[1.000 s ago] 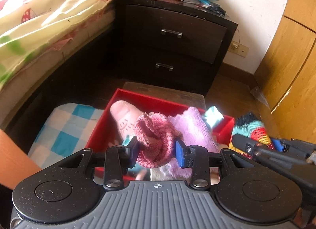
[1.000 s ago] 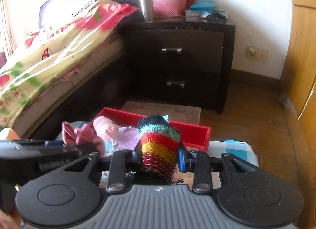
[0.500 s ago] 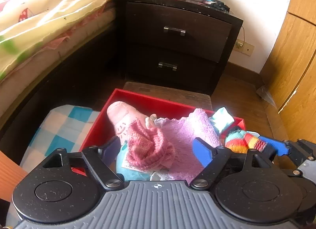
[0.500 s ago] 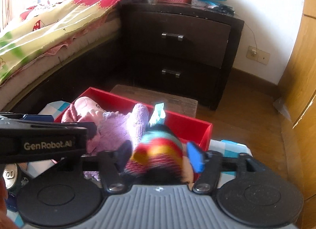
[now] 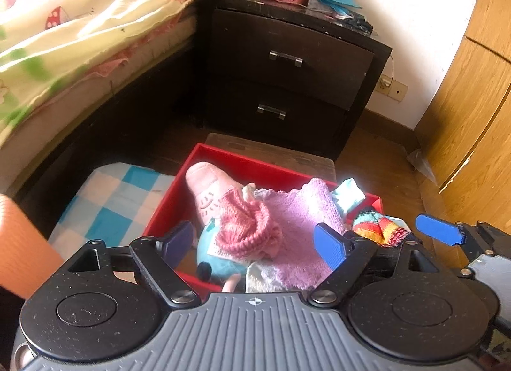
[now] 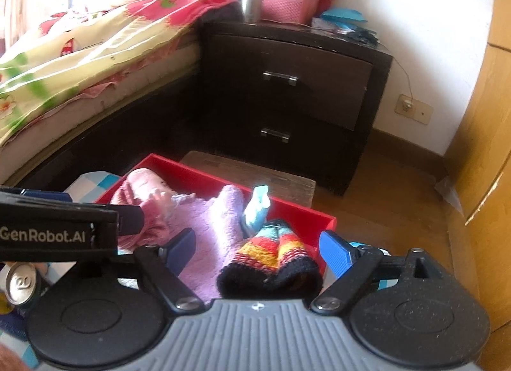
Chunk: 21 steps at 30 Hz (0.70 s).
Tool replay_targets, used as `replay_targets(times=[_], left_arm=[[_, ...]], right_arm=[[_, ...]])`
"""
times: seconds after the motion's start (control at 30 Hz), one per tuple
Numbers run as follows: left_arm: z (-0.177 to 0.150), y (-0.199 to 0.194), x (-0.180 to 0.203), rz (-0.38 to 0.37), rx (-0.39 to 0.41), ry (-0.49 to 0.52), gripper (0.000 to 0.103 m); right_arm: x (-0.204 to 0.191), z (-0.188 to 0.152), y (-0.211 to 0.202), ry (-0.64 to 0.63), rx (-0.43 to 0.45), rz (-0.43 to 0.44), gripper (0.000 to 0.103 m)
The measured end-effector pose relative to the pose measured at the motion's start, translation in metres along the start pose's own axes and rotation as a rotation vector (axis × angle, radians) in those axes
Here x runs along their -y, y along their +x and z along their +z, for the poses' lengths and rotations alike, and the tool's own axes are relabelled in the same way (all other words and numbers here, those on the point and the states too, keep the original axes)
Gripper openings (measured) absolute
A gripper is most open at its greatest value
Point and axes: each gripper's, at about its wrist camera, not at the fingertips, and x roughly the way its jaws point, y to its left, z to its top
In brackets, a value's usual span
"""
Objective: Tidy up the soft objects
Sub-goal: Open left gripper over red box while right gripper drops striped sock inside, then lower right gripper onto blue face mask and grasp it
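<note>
A red box (image 5: 223, 153) (image 6: 287, 208) on the floor holds soft things. A pink knitted piece (image 5: 249, 233) lies in it on a blue plush toy (image 5: 220, 259), beside a lilac towel (image 5: 303, 220) (image 6: 217, 233) and a pale pink slipper (image 5: 204, 182). My left gripper (image 5: 254, 241) is open just above the pink knit, not touching it. A rainbow-striped knit sock (image 6: 271, 259) (image 5: 380, 227) lies at the box's right end. My right gripper (image 6: 258, 252) is open around it, fingers apart from it.
A dark two-drawer nightstand (image 5: 287, 67) stands behind the box, a bed (image 5: 80, 35) to the left, a wooden wardrobe (image 5: 472, 99) to the right. A blue checked cushion (image 5: 111, 198) lies left of the box. A drink can (image 6: 19, 284) lies at lower left.
Both grippers opened. The left let the pink knit drop into the box; the right let the striped sock drop at the box's right end. Both pulled back slightly.
</note>
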Motion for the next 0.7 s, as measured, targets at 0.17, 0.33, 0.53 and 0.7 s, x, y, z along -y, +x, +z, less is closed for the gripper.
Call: replay_targets(times=[0.17,0.33,0.53,0.7], left_arm=[[-0.011,-0.018,0.001,0.0,-0.006,0.008,0.082],[-0.03,-0.037,-0.004,-0.023,-0.015,-0.024,0.084],[-0.045,-0.055,-0.007,-0.019,-0.012,-0.026,0.084],[-0.052,-0.063,-0.009,0.032,0.011,0.0,0.084]], right_arm=[[-0.007,-0.006,-0.012,-0.06,-0.012,-0.002,0.064],[-0.005,-0.013,-0.03,-0.082,-0.027,0.015,0.064],[-0.01,-0.023,-0.047,-0.111,-0.045,0.022,0.064],[-0.013,-0.034,-0.058,-0.146,-0.066,-0.024,0.064]])
